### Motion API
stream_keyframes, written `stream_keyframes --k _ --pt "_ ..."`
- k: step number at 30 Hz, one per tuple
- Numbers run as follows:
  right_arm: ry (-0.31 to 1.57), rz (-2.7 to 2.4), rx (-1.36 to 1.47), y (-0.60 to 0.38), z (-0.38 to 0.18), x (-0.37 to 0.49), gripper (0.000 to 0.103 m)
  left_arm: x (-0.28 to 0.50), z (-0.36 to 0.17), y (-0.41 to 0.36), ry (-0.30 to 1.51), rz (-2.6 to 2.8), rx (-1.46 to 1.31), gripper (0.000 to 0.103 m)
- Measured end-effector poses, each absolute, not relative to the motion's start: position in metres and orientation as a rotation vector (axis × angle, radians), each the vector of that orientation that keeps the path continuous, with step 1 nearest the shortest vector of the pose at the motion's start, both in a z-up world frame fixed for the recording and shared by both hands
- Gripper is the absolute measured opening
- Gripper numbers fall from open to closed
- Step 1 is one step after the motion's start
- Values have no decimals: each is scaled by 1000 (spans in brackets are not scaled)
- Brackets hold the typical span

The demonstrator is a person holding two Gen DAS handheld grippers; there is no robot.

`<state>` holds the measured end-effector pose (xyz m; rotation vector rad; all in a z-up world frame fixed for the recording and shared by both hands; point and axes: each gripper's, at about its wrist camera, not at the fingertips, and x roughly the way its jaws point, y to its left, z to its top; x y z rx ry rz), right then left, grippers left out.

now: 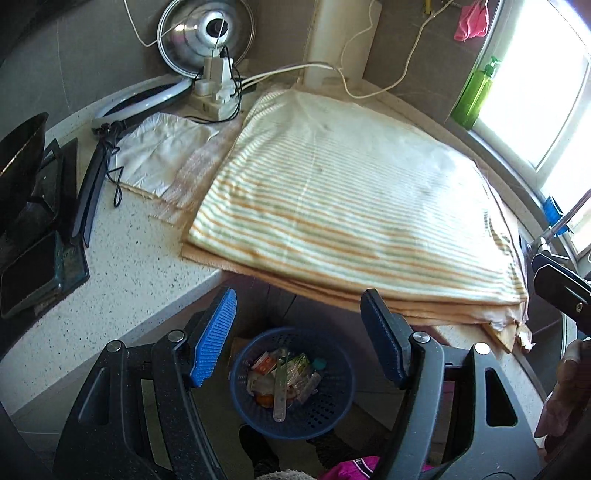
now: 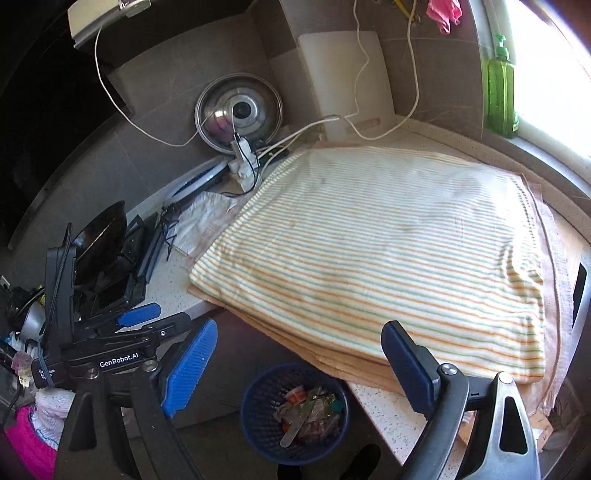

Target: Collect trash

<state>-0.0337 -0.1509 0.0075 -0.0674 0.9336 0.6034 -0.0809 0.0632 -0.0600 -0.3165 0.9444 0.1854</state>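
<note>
A blue perforated basket [image 1: 325, 410] [image 2: 258, 410] stands on the floor below the counter edge. It holds wrappers [image 1: 295, 369] [image 2: 306, 410] and a flat pale stick. In the left wrist view, my left gripper [image 1: 299, 343] hangs above the basket, open, with nothing between its blue-padded fingers [image 1: 214, 339]. My right gripper [image 2: 299, 369] is also open and empty above the basket, fingers [image 2: 188, 369] spread wide. The right wrist view shows the left gripper [image 2: 155, 314] at the lower left. A hand [image 1: 565, 387] shows at the right edge of the left wrist view.
A folded striped towel [image 1: 351, 206] [image 2: 388, 251] covers much of the speckled counter [image 1: 140, 266]. Behind it are a power strip with cables [image 1: 218, 92], a steel pot lid [image 1: 192, 33] and a green soap bottle [image 2: 500, 92]. Black devices [image 1: 33, 221] crowd the left side.
</note>
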Motion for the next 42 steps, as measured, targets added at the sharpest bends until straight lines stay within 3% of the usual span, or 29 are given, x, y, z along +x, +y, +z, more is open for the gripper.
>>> stream_keyframes --k 2,13,42 --pt "905 603 -52 -155 18 -32 97 -79 -45 59 911 179 -316 81" --pt "790 593 -2 -169 54 -25 103 -72 6 45 772 159 -280 100" --pt "770 595 40 -162 58 -1 103 -55 26 42 740 162 -261 102"
